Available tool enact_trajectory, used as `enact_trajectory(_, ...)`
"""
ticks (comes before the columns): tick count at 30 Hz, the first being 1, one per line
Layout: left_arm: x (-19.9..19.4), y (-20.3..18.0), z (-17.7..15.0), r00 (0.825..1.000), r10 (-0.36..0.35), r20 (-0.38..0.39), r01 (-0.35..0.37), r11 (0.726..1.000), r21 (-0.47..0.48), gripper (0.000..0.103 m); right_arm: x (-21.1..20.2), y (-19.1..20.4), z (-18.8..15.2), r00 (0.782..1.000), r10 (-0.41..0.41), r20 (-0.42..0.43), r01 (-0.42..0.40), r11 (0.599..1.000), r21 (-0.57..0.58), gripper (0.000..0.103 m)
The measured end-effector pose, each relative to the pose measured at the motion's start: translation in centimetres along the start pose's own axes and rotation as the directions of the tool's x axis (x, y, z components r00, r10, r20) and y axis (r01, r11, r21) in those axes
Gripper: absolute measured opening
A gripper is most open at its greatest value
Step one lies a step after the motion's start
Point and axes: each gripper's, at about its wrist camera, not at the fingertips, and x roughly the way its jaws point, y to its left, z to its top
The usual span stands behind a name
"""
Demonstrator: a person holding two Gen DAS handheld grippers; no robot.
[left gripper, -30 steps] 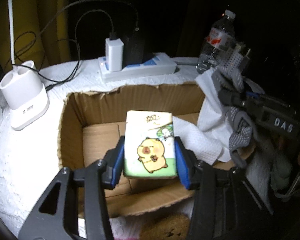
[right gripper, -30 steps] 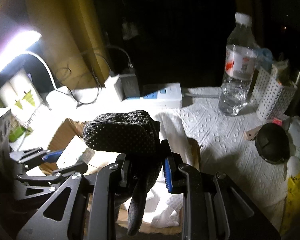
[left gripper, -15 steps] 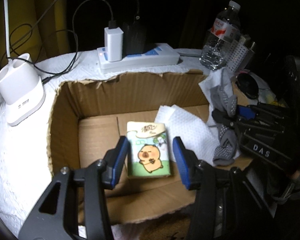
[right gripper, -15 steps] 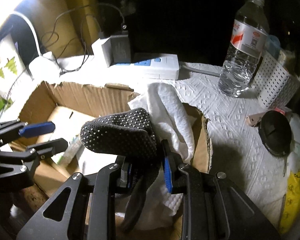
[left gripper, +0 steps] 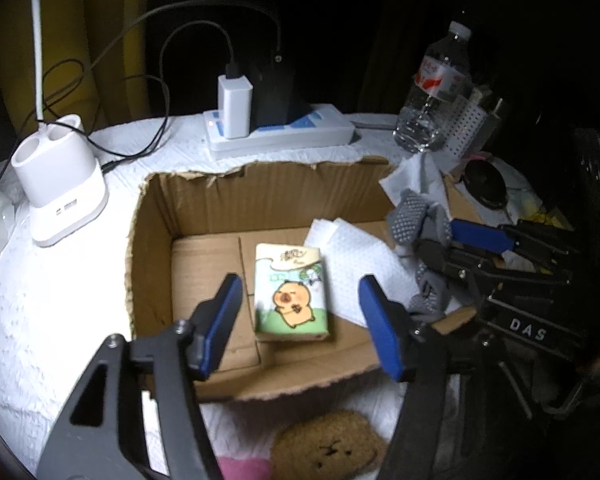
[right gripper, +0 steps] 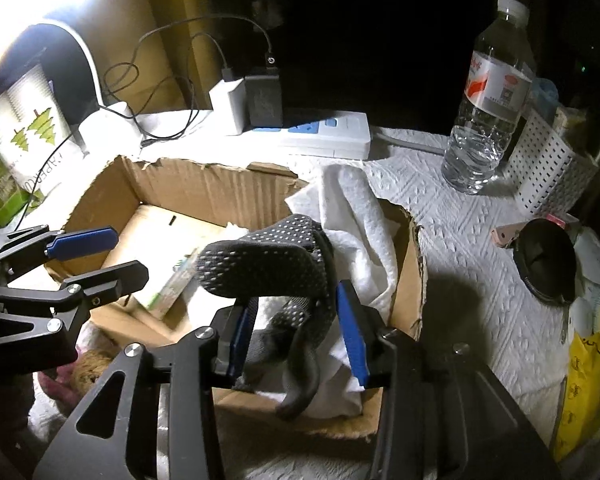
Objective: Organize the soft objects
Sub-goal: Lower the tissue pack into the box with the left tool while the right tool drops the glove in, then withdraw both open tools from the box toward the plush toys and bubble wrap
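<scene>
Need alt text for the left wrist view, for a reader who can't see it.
The open left gripper hovers over a tissue pack lying flat in a cardboard box, fingers apart on either side and not touching it. At right, the right gripper holds a grey dotted glove over a paper towel.

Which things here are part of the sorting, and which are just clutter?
Job: cardboard box, tissue pack, paper towel, grey dotted glove, brown plush.
Clutter: water bottle, power strip, white charger stand, perforated basket.
</scene>
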Motion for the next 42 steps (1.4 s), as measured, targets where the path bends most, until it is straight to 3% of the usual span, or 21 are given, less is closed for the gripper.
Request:
enact_trajectory(23,-6.3,0.3,-2.8,0.996,-0.004,0.085,0.005,1.0,-0.008,0.066,-6.0,3.4,-1.9,0.998,0.008,0.067,-0.007,1.0,-0.005,0.043)
enact_trajectory(42,-10.0,1.0,-7.8,0.994,-0.008,0.108,0.011,1.0,-0.026,0.066,-9.0,6.6,-6.2,0.997,-0.007,0.072,0.008,1.0,-0.006,0.043)
